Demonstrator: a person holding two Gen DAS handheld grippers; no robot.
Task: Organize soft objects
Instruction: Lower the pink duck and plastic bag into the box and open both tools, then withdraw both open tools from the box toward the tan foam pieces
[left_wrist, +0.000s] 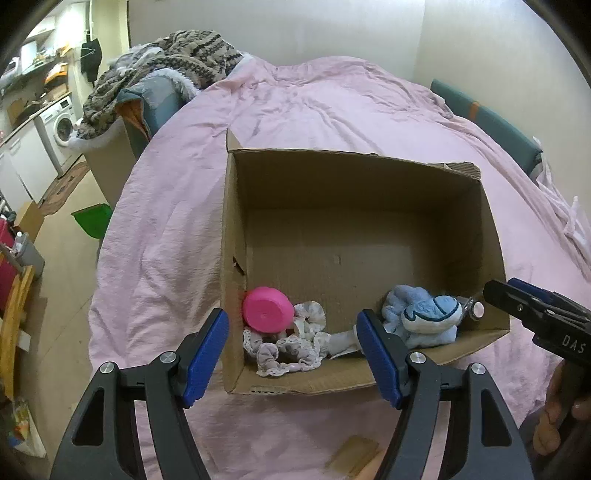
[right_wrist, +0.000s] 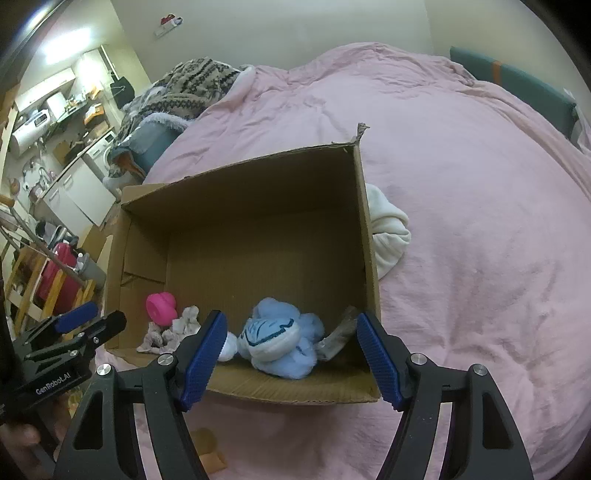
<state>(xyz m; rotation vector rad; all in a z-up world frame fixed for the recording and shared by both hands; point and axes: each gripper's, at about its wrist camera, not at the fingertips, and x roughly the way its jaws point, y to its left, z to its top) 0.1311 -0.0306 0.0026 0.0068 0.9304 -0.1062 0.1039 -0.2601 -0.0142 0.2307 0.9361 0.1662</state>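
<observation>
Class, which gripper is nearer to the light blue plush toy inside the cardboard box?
Right. The right gripper hangs open directly over the light blue plush toy; the left gripper is open beside it, over the frilly cloth.

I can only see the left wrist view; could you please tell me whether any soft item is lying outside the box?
Observer: Yes, a white cloth lies on the pink bedspread, right beside the outside of the cardboard box, at its right wall.
Operator: Thank you. Is the right gripper free to fetch it?
Observer: The right gripper is open and holds nothing; the blue plush toy lies in the box beyond it.
</observation>
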